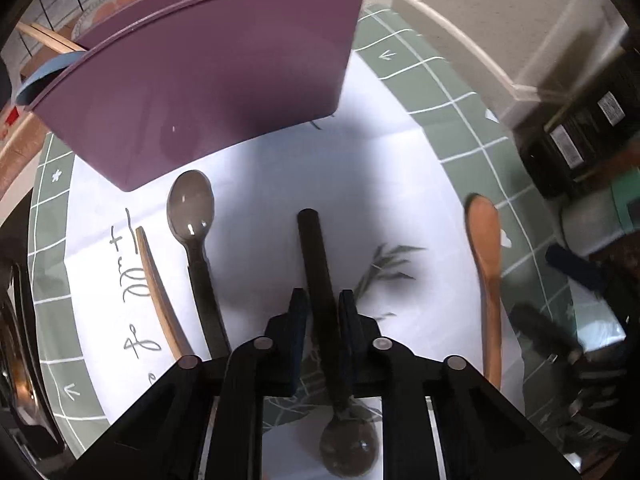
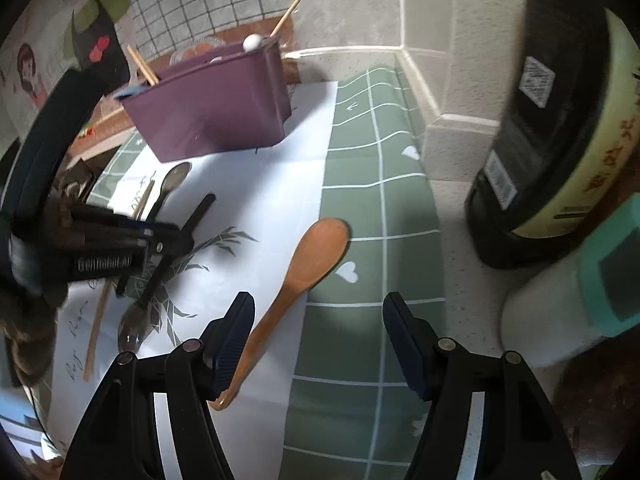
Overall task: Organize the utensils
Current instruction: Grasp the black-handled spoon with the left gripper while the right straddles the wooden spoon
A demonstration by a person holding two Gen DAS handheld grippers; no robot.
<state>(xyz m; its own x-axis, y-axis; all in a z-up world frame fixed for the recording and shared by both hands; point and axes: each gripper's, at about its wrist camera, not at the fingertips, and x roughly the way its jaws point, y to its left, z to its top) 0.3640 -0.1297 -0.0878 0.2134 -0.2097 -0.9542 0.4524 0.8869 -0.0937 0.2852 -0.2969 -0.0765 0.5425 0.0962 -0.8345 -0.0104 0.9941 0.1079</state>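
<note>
Tiled corner, worktop (image 2: 360,184) under green grid mat, white sheet on top. Purple bin (image 1: 208,92) at sheet's far edge already holds chopsticks, white-knobbed piece, blue item: part sorted. Loose on sheet: wooden spoon (image 2: 304,280) at right edge, grey spoon (image 1: 192,216) and single chopstick (image 1: 160,292) left, dark spoon (image 1: 320,300) mid-sheet. Left tool (image 1: 324,312) narrow, clamped on dark spoon's handle. Right tool (image 2: 320,344) wide, empty, over wooden spoon's handle. Four pieces left, I judge.

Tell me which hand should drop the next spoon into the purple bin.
Left. Its tool is already shut on the dark spoon, facing the bin. The right tool is open, empty, beside the wooden spoon.
</note>
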